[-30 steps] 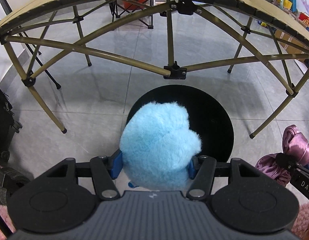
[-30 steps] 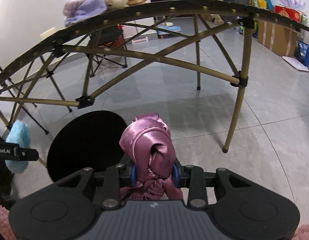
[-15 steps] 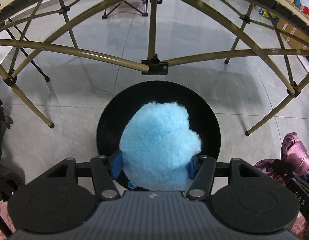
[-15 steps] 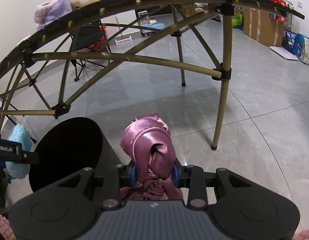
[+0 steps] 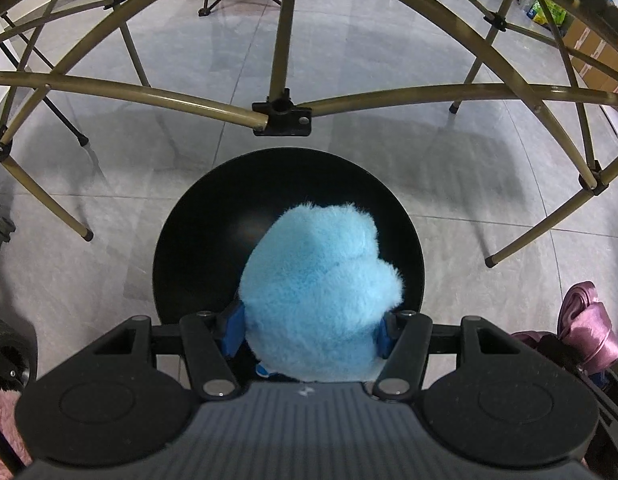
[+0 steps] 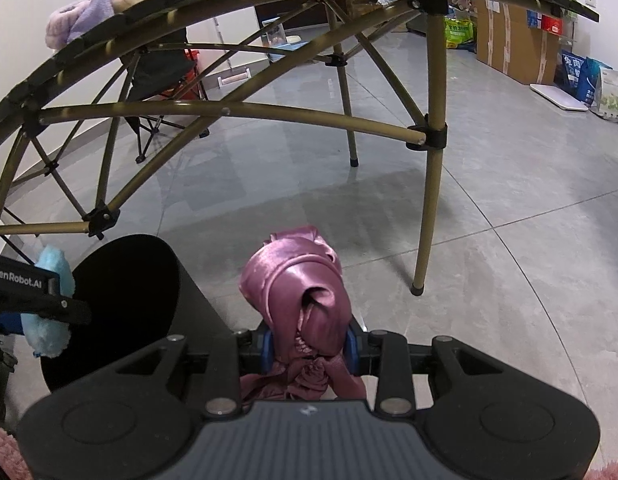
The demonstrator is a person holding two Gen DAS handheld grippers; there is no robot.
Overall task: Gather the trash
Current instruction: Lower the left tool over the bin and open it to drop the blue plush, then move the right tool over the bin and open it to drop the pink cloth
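The words "GenRobot.AI" are in white letters on the black side of the left gripper (image 6: 49, 300), seen from the right wrist camera. The bags and boxes by the far wall have print too small to read.

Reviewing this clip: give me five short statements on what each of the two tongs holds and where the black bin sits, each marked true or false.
1. The left tongs are shut on a fluffy blue item. True.
2. The right tongs are open and hold nothing. False: they grip a bunched pink satin cloth.
3. In the left wrist view, the fluffy blue item is held above the open mouth of the black bin. True.
4. The black bin stands on top of the folding table. False: it stands on the grey tiled floor, near the table's legs.
5. The pink satin cloth already lies inside the bin. False: it is still in the right tongs, beside the bin.
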